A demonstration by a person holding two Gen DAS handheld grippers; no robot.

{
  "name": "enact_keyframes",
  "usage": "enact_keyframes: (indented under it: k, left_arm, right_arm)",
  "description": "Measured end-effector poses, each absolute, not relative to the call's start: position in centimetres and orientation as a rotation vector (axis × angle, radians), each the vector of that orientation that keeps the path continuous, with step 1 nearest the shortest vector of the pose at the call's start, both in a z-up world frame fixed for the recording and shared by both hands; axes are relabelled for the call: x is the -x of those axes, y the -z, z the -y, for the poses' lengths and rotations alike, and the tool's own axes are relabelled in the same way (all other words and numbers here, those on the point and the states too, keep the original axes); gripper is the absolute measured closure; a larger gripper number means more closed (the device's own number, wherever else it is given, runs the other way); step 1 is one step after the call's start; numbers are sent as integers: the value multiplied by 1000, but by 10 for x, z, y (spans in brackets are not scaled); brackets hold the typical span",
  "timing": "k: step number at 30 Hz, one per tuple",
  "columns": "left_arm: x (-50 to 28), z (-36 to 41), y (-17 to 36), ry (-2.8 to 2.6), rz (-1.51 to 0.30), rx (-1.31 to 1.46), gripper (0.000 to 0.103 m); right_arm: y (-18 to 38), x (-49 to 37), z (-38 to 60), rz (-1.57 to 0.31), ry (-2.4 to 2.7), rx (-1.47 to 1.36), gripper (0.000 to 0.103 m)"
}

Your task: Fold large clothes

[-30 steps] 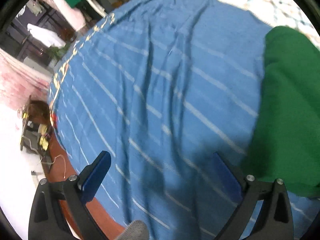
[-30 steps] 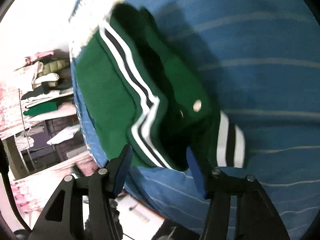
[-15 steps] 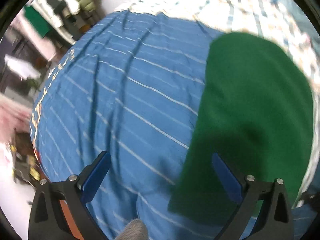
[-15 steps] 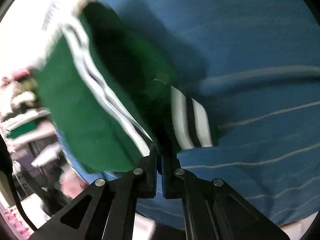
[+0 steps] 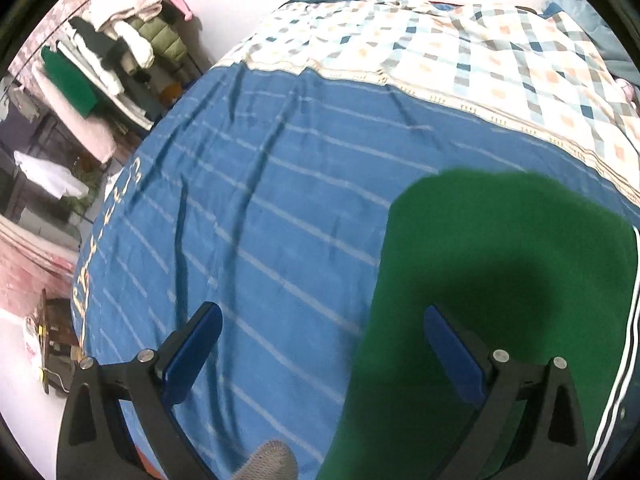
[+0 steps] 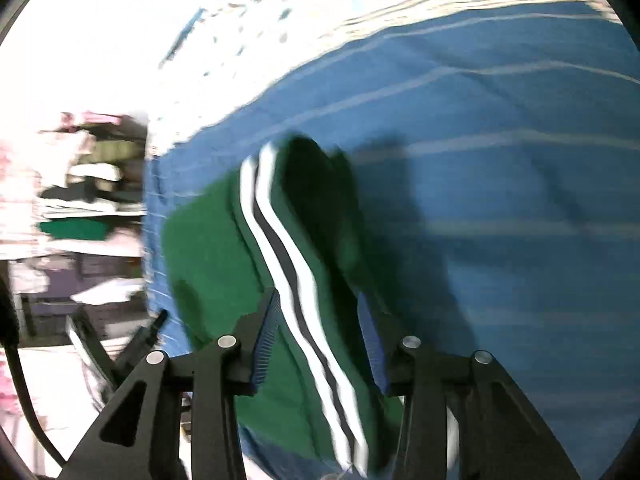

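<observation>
On the bed [image 5: 280,208], both tools are hanging released above the green jacket [image 5: 500,280]; regrasping needs the striped edge squarely.

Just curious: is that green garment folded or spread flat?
Folded, at least partly: the green garment lies doubled over, its striped edge on top of a dark fold.

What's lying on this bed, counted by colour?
Green: 1, the green jacket with white stripes.
Blue: 1, the blue striped sheet.
Checked: 1, the checked blanket.
Total: 3.
</observation>
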State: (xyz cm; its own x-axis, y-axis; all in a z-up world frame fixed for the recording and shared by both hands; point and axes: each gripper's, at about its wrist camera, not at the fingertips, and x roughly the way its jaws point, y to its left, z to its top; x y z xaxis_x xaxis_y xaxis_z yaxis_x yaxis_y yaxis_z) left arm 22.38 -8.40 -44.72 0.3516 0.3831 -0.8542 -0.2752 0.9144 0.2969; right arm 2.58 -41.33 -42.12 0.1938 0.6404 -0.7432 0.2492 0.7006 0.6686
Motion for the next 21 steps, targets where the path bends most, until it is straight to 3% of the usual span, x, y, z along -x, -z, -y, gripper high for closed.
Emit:
enact_keyframes:
  k: [4, 5, 6, 11, 16, 21]
  left_arm:
    - [-254, 97, 469, -438, -1150, -192, 0]
    - [-258, 99, 473, -443, -1154, -215, 0]
    - [-261, 99, 475, -438, -1159, -229, 0]
    - [-260, 97, 466, -375, -1150, -178, 0]
    - [-260, 103, 461, -401, -1159, -224, 0]
    - [-234, 96, 445, -434, -1151, -181, 0]
  right_arm:
    - [452, -74, 381, -1446, -377, -786, 60]
    - [458, -81, 381, -1444, -378, -782, 67]
    - [455, -85, 377, -1430, -367, -741, 101]
    - [433, -110, 401, -1299, -230, -771, 101]
    - [474, -126, 383, -1503, -210, -664, 100]
    - [451, -108, 404, -1506, -338, -747, 86]
